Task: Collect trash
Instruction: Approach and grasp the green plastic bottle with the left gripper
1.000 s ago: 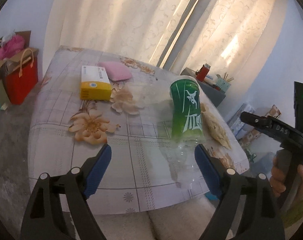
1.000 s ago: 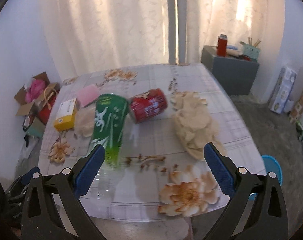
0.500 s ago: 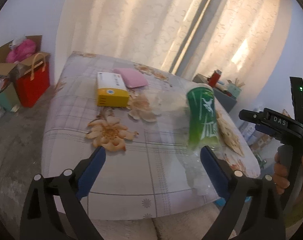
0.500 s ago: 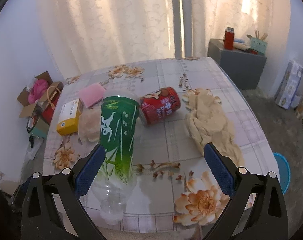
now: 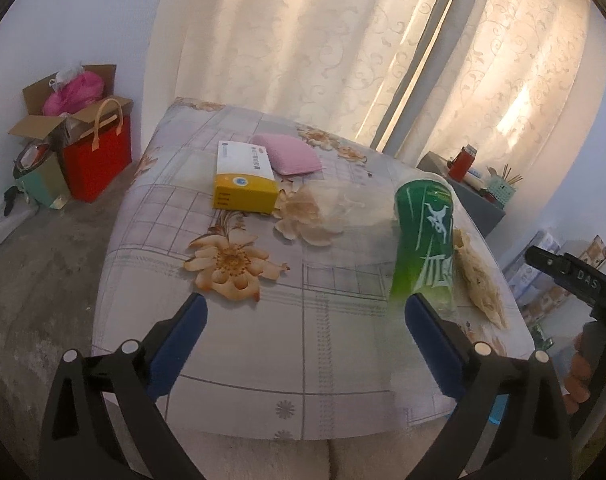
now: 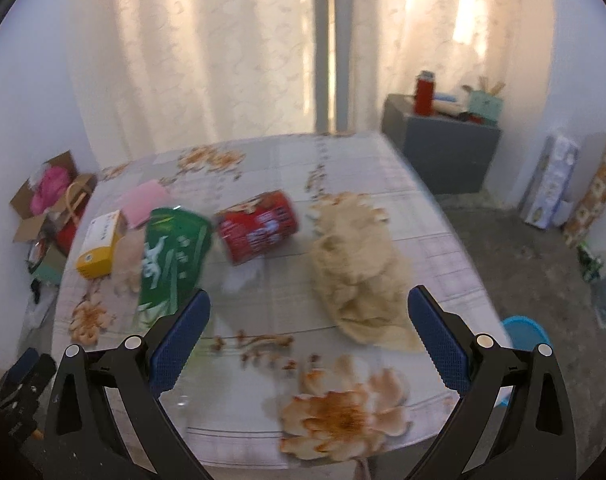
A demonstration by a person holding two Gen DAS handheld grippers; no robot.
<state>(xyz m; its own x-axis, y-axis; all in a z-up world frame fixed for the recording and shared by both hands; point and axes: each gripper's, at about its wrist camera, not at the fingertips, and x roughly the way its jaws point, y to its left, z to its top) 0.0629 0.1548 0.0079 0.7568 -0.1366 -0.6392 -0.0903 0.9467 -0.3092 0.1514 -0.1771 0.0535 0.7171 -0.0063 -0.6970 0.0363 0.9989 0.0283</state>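
A green-labelled plastic bottle (image 5: pixel 423 240) lies on the flowered table (image 5: pixel 263 344), its clear end close to my left gripper's right finger. My left gripper (image 5: pixel 305 336) hangs over the table's near edge; its jaws are opening and no pad presses on anything. A red can (image 6: pixel 259 232) lies on its side beside the bottle (image 6: pixel 171 260). Right of the can sits crumpled beige paper (image 6: pixel 359 272). My right gripper (image 6: pixel 305 332) is open over the front of the table with nothing between its fingers. It also shows in the left wrist view as the right gripper (image 5: pixel 575 280), held by a hand (image 5: pixel 583 372).
A yellow box (image 5: pixel 243 184), a pink pack (image 5: pixel 295 156) and a crumpled clear wrapper (image 5: pixel 335 200) lie further back. A blue bin (image 6: pixel 523 332) stands on the floor by the table's right corner. A red bag (image 5: pixel 99 160) and cardboard boxes stand at the left wall.
The left gripper's jaws have spread wider, and the bottle has slid to the right in the left wrist view. The right wrist view has shifted and is blurred now.
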